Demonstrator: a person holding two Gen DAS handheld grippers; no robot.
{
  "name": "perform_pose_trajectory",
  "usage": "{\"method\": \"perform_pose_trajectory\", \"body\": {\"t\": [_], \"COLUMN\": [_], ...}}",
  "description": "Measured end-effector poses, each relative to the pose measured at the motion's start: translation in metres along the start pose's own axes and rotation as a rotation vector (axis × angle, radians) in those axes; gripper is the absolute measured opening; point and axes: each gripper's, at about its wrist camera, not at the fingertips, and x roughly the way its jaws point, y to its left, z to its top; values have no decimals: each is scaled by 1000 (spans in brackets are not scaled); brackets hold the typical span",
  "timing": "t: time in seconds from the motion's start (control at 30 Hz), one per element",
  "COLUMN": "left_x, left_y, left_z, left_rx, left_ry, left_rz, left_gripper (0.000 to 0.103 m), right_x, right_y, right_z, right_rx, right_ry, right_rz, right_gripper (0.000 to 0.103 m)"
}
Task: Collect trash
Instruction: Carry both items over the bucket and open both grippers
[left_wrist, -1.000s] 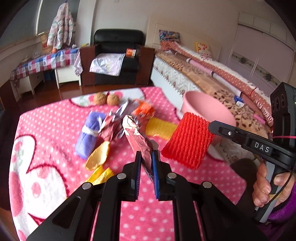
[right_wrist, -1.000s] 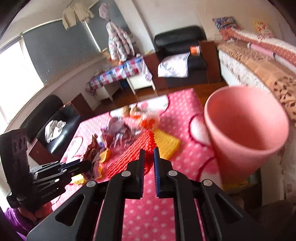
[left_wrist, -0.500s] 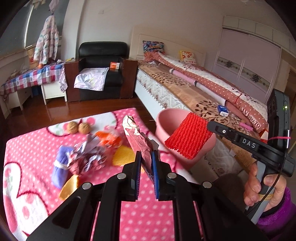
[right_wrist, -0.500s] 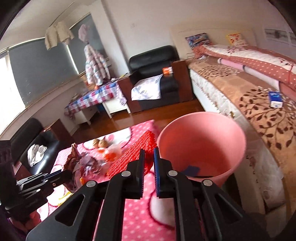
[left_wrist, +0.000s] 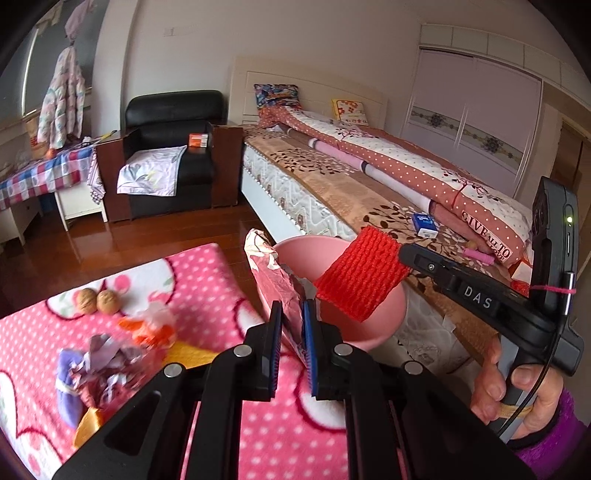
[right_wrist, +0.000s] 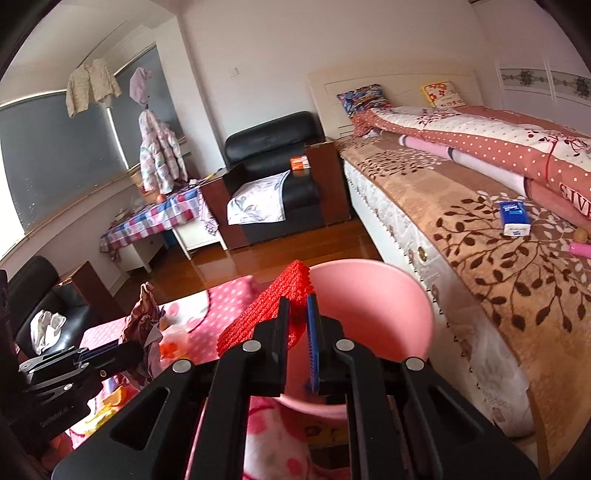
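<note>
- Left wrist view: the left gripper (left_wrist: 292, 314) tilts downward over the pink dotted tablecloth (left_wrist: 207, 280), its jaws nearly closed on a crumpled foil wrapper (left_wrist: 275, 280) standing beside the pink bin (left_wrist: 369, 325). The person's right hand (left_wrist: 517, 391) grips the other tool's handle, holding a red foam net (left_wrist: 364, 277) over the bin.
- Right wrist view: the right gripper (right_wrist: 298, 314) angles down at the bin (right_wrist: 388, 295), pinching the red net (right_wrist: 273, 314). The blurred scraps (right_wrist: 170, 347) on the cloth are perhaps more wrappers.

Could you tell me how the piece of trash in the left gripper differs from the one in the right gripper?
The foil wrapper in the left gripper is crinkled, shiny and pinkish; the red foam net in the right gripper is ribbed, matte and bright red. The wrapper stands upright as a narrow strip; the net hangs as a broad flat sheet. Both are clamped beside the pink bin.
</note>
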Motion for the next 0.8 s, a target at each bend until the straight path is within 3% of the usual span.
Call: {"method": "perform_pose_trajectory", "body": {"t": [0.4, 0.8], "left_x": [64, 117], "left_y": [-28, -32], "left_z": [20, 15], "left_rx": [20, -9], "left_ry": [43, 143], "left_rz": [-9, -29], "left_gripper": [11, 11], "right_x": [29, 53], "right_y": [-36, -60], "right_z": [4, -6], "right_rx": [14, 38], "right_ry": [5, 66], "right_rz": [-67, -89], "right_gripper": [10, 10]}}
